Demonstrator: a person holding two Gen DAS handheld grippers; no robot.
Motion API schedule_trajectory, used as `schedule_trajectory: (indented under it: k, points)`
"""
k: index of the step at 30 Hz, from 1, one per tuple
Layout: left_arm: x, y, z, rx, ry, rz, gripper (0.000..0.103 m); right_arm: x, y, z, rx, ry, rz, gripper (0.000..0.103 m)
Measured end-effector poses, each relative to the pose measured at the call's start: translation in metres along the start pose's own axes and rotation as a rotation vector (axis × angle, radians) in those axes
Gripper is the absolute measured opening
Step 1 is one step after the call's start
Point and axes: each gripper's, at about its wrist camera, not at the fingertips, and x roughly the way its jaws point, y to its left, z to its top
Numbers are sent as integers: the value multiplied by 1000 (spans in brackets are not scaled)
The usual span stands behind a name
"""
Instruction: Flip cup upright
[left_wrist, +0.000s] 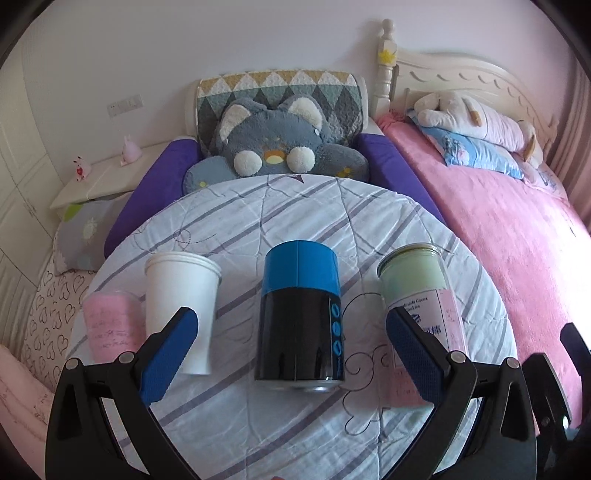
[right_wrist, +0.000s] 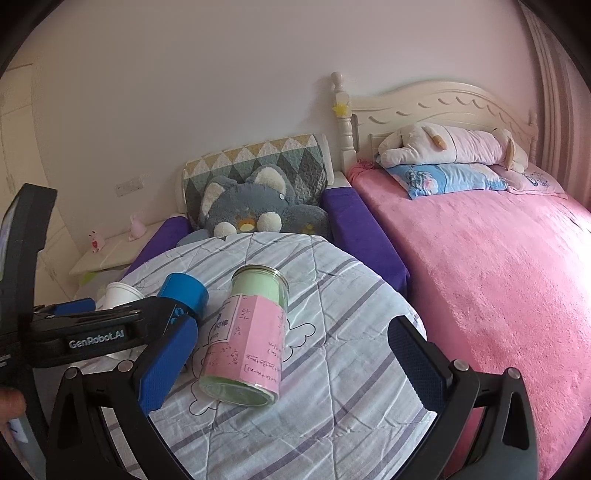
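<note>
Several cups stand on the striped quilt (left_wrist: 295, 206). A black cup with a blue band (left_wrist: 300, 314) stands in the middle with its blue end up, straight ahead of my open left gripper (left_wrist: 291, 350). A white paper cup (left_wrist: 179, 306) stands to its left, wide rim up, beside a pink-wrapped cup (left_wrist: 110, 325). A green glass cup with a pink label (left_wrist: 421, 310) stands on the right; in the right wrist view this cup (right_wrist: 247, 336) is ahead of my open right gripper (right_wrist: 295, 362). The left gripper's body (right_wrist: 74, 332) crosses that view.
A grey plush cat (left_wrist: 273, 147) lies at the head of the quilt between purple bolsters (left_wrist: 147, 206). A pink blanket bed (right_wrist: 498, 277) with pillow and plush toy lies to the right. A white nightstand (left_wrist: 107, 181) stands at the left.
</note>
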Motion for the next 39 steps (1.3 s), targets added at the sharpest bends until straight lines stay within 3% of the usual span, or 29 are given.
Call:
schedule_trajectory:
  k: [3,6,9,10,12,14,16,28,34,39]
  points:
    - [25,-3,7,-24,62,2,103,3,-10,1,24,-3,16,103]
    - [43,-1,10,-63,109,-51,103,4,-15,0,31,-8,29,103]
    - [65,-6,12,-45,167,-18,101,5,-16,-1,29,-10,40,103]
    - [71,-6,12,-45,188,-25,99,6,-17,-1,26,-8,45,103]
    - [78,-6,10,-48,222,-23,80,7,-18,-1,22,-8,50,103]
    - [81,-5,7,-46,233,-25,71,9,-18,-2,18,-2,57,103]
    - [83,-5,7,-36,235,-20,69,11,-18,-3,19,4,60,103]
    - [43,-8,-2,1,203,-117,68,6,-13,-8,11,22,72,103]
    - [7,-6,-27,49,188,-149,68,-5,-1,-15,0,31,83,103]
    - [-15,9,-51,37,220,-208,68,-17,9,-23,-6,39,102,103]
